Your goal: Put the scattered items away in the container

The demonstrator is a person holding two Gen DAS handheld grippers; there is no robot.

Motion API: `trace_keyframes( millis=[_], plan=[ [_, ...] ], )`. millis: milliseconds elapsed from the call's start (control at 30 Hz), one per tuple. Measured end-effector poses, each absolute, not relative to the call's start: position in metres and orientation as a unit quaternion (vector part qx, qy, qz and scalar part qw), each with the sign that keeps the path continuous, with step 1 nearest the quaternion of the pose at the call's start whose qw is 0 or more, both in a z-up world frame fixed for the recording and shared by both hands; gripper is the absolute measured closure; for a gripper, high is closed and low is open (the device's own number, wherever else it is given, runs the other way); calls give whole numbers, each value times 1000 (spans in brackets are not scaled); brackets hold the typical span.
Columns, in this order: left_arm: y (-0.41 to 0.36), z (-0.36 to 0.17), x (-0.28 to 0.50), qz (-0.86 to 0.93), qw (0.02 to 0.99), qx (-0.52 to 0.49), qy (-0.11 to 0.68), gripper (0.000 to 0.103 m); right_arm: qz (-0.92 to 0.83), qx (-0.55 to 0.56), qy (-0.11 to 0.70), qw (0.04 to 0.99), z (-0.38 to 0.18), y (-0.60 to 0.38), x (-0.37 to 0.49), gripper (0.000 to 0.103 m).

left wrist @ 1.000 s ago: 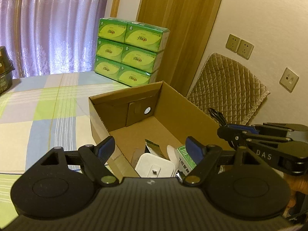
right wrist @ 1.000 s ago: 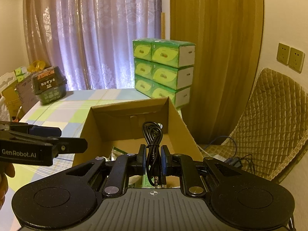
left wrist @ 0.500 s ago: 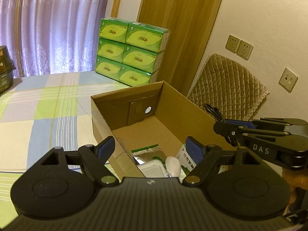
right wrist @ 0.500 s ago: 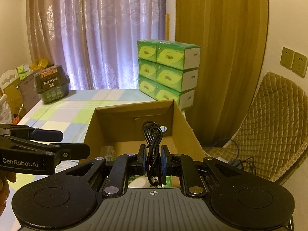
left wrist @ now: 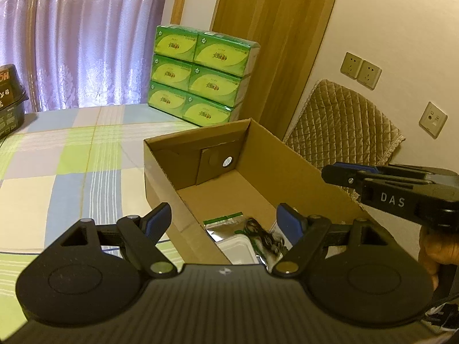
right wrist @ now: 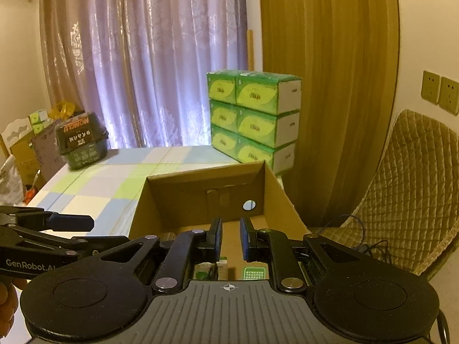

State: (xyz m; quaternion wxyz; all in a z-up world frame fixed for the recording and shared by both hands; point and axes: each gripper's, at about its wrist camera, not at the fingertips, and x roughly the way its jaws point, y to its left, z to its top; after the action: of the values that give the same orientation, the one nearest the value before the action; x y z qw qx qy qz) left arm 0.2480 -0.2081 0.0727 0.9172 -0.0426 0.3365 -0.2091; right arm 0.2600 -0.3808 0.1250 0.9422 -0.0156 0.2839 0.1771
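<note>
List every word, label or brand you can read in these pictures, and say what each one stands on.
"DAS": on the side of the right gripper, left wrist view.
"GenRobot.AI": on the side of the left gripper, right wrist view.
"HONGFU", as far as it reads, seen upside down: on the dark tub on the table; the lines under it are too small.
Tissue packs: print too small.
Items in the cardboard box: print unreadable.

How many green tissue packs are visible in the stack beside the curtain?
6 visible in the tissue pack stack: three rows of two, at the table's far edge behind the cardboard box. More may sit hidden behind.
</note>
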Motion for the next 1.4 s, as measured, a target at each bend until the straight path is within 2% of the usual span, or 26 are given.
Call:
trace_keyframes(
  millis=[400, 600, 667, 767, 800, 833, 867, 1033, 1400],
  plan=[
    [-205, 72, 229, -193, 917, -41, 346, 23, 177, -13, 305, 935, 122, -385, 246, 85],
    [-196, 71, 200, -174, 919, -45, 352, 12, 174, 3, 311, 934, 125, -394, 228, 85],
    [-193, 71, 187, -163, 920, -45, 354, 4, 172, 9, 310, 935, 127, -398, 219, 85],
    [-188, 72, 167, -140, 924, -47, 354, 2, 175, 10, 317, 932, 126, -403, 205, 83],
    [-187, 72, 160, -136, 923, -50, 356, 2, 175, 6, 319, 931, 126, -403, 201, 74],
    [-186, 71, 154, -133, 923, -52, 358, 2, 174, 4, 317, 932, 127, -403, 194, 30],
    [-185, 72, 149, -132, 922, -54, 360, 2, 174, 5, 309, 935, 128, -404, 187, 8],
    [-182, 72, 122, -122, 920, -65, 366, 1, 182, 0, 304, 935, 135, -408, 159, 8],
    [-189, 76, 75, -110, 910, -81, 391, 1, 159, -5, 347, 924, 143, -421, 106, 8]
  ],
)
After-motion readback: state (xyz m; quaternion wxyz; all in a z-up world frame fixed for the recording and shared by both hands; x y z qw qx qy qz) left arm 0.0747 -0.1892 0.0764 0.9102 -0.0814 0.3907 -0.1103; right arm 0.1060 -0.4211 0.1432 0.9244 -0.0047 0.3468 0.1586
